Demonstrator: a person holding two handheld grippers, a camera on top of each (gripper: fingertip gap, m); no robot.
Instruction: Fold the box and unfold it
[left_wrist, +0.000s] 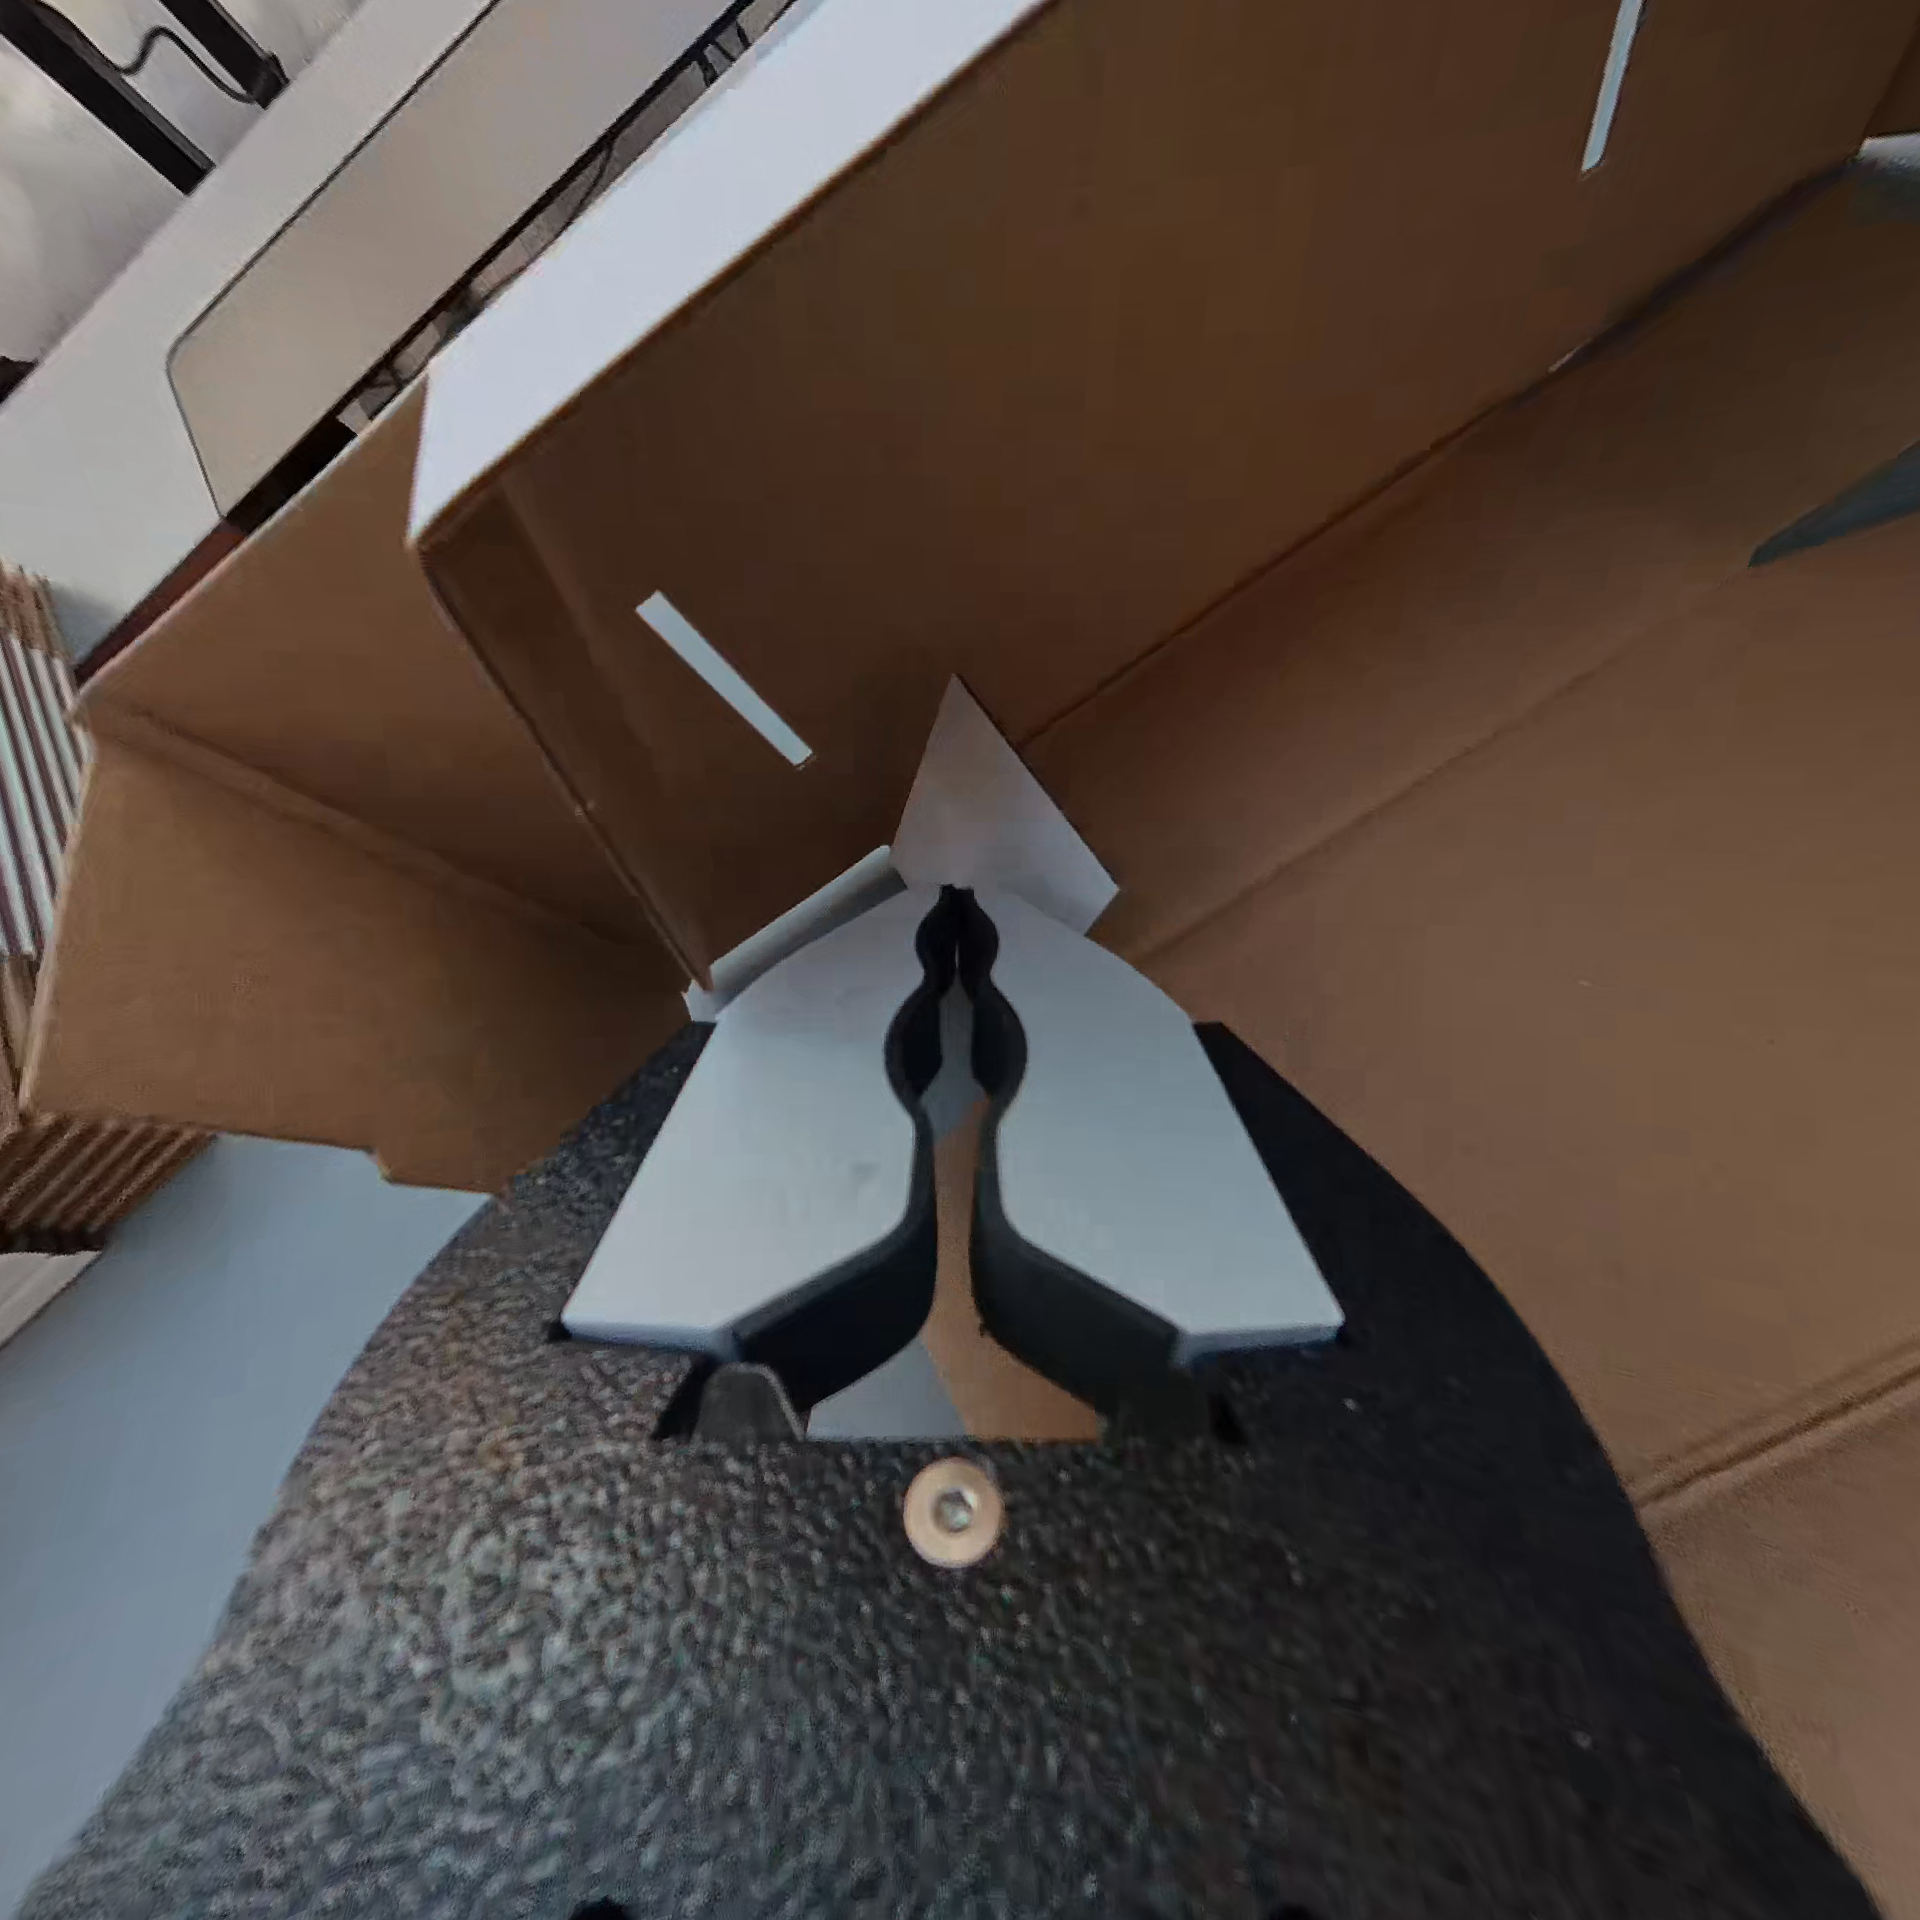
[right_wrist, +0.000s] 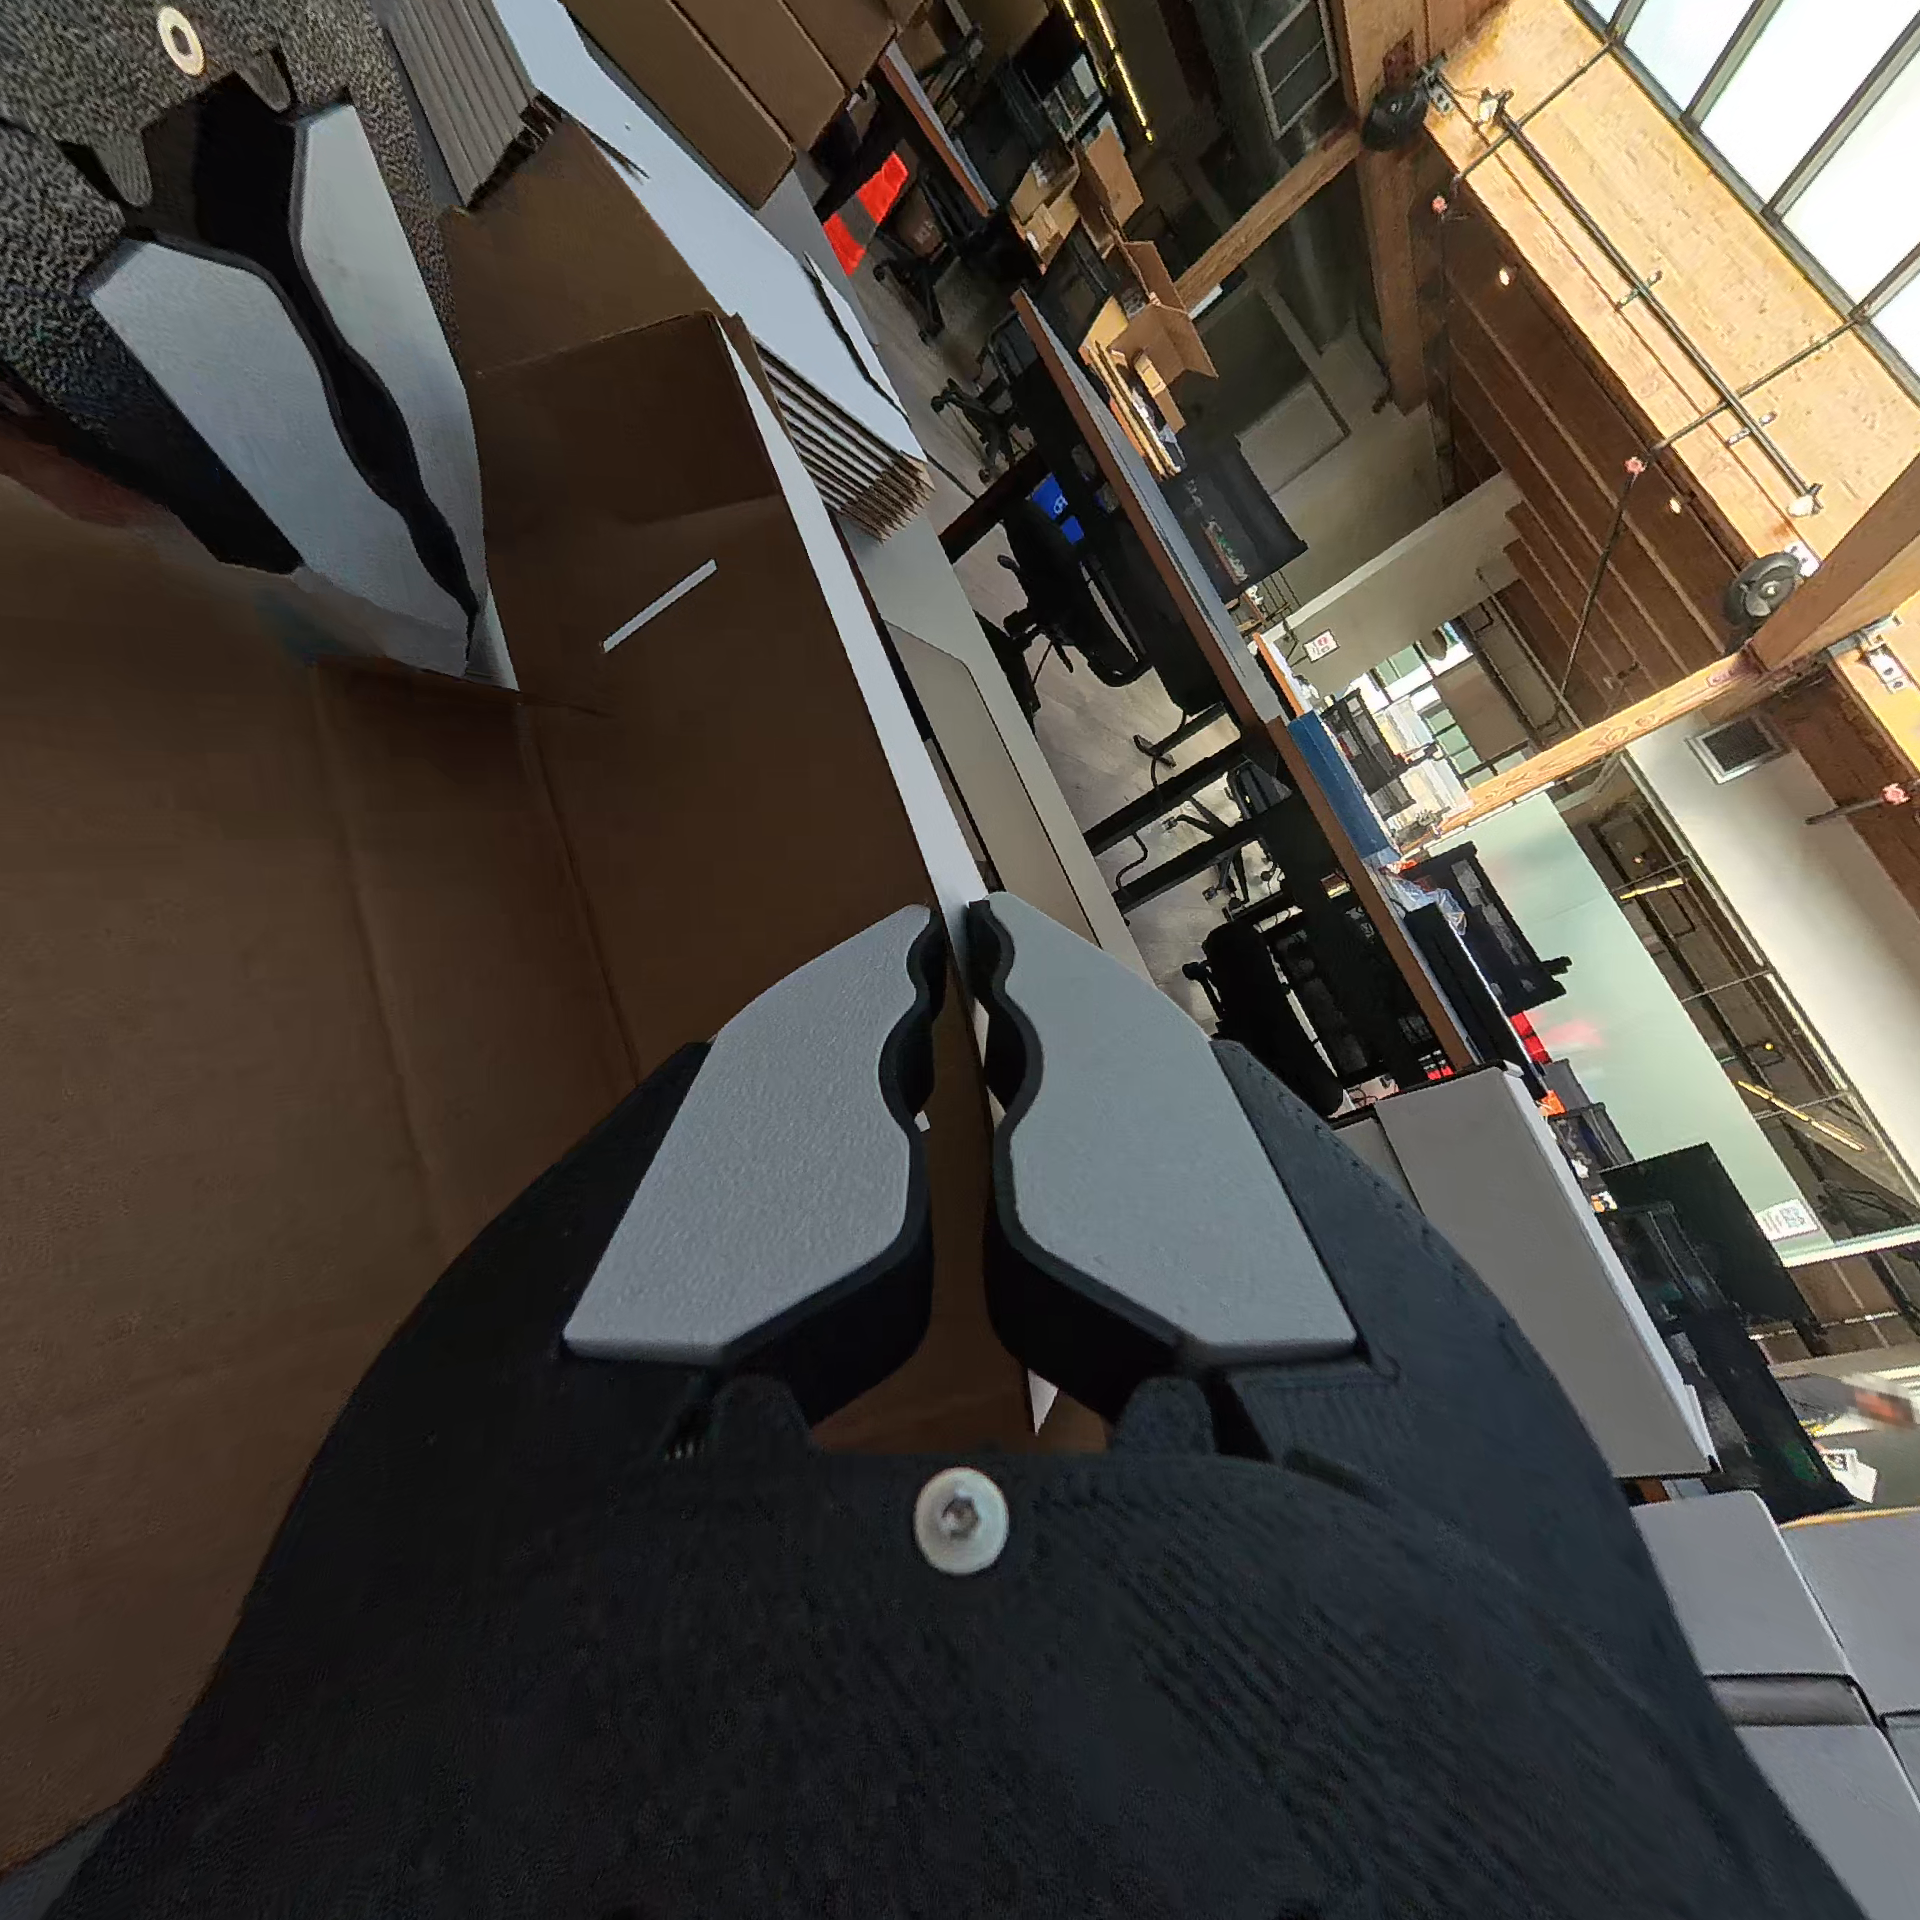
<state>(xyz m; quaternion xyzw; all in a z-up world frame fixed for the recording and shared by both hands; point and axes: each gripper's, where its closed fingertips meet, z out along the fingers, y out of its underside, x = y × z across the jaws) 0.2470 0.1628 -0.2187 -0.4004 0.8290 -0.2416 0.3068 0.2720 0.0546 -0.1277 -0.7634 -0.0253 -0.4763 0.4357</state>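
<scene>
Our left claw (left_wrist: 951, 904) pinches a corner flap of the box (left_wrist: 1351, 520) (brown inside); our right claw (right_wrist: 958, 925) clamps its far wall.

The left hand-held gripper (left_wrist: 951, 902) points into the brown inside of a partly folded cardboard box (left_wrist: 1403, 935). Its two grey fingers (left_wrist: 790, 1164) meet at the tips, pinched on a small white-faced corner tab (left_wrist: 987, 810) where the box floor meets a raised wall. That wall (left_wrist: 1039, 364) tilts back and carries two narrow slots, one near the tab (left_wrist: 724, 678) and one at the upper right (left_wrist: 1610, 94). To the left a side flap (left_wrist: 312, 914) hangs out over the pale worktop (left_wrist: 156, 1403). A stack of flat corrugated sheets (left_wrist: 36, 790) sits at the left edge.
</scene>
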